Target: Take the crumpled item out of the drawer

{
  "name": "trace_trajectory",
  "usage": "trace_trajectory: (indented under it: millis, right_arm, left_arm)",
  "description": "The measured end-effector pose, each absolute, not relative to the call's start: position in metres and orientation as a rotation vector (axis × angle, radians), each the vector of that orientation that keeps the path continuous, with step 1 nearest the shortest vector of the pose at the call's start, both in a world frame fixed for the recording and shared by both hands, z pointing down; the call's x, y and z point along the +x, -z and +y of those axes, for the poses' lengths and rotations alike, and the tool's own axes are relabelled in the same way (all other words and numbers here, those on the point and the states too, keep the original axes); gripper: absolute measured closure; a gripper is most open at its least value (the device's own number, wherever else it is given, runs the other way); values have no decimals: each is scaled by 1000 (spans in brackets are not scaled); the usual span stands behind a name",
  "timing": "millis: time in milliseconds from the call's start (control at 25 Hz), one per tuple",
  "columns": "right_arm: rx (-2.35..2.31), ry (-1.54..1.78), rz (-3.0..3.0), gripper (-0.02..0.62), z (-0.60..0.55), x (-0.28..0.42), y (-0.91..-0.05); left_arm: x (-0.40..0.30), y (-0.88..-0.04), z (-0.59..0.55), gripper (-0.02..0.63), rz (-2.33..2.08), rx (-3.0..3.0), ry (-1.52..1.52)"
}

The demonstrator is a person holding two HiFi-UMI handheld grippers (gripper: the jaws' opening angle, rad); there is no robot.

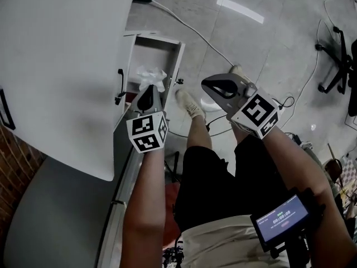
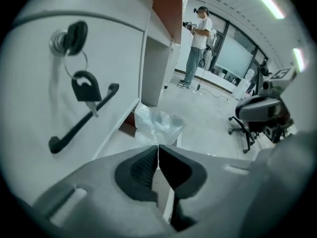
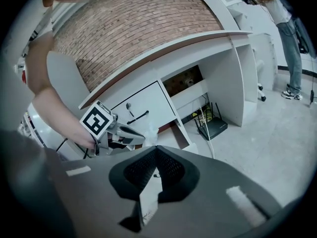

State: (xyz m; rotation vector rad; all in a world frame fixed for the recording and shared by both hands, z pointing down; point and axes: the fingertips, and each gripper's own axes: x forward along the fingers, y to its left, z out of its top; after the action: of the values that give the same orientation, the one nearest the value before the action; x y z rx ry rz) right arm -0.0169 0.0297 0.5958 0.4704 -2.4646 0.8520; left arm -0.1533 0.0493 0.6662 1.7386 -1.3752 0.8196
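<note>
Above a grey tiled floor (image 1: 251,49), the crumpled item (image 1: 150,77) sits in the open white drawer (image 1: 179,60), right at the tips of the closed left gripper (image 2: 158,147). The right gripper (image 3: 156,148), also closed, hangs well apart.

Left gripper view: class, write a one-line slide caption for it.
Closed left tongs aim at crumpled plastic lying in the open drawer.

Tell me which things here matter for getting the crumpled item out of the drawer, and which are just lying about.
Job: crumpled item, drawer, left gripper.
Lying about: office chair, router, floor cable.
</note>
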Motion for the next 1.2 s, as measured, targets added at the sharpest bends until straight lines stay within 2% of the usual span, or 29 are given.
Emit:
trace_trajectory:
  millis: [680,1200]
  right_arm:
    - [517,-673,-2507,588,23,-2,-521]
    - [552,-687,-2523,588,30,-4,-456]
  left_arm:
    - [-114,-549,80,595,-1422,1889,-580]
    - [-103,-454,100,595,-1414,2003,-491]
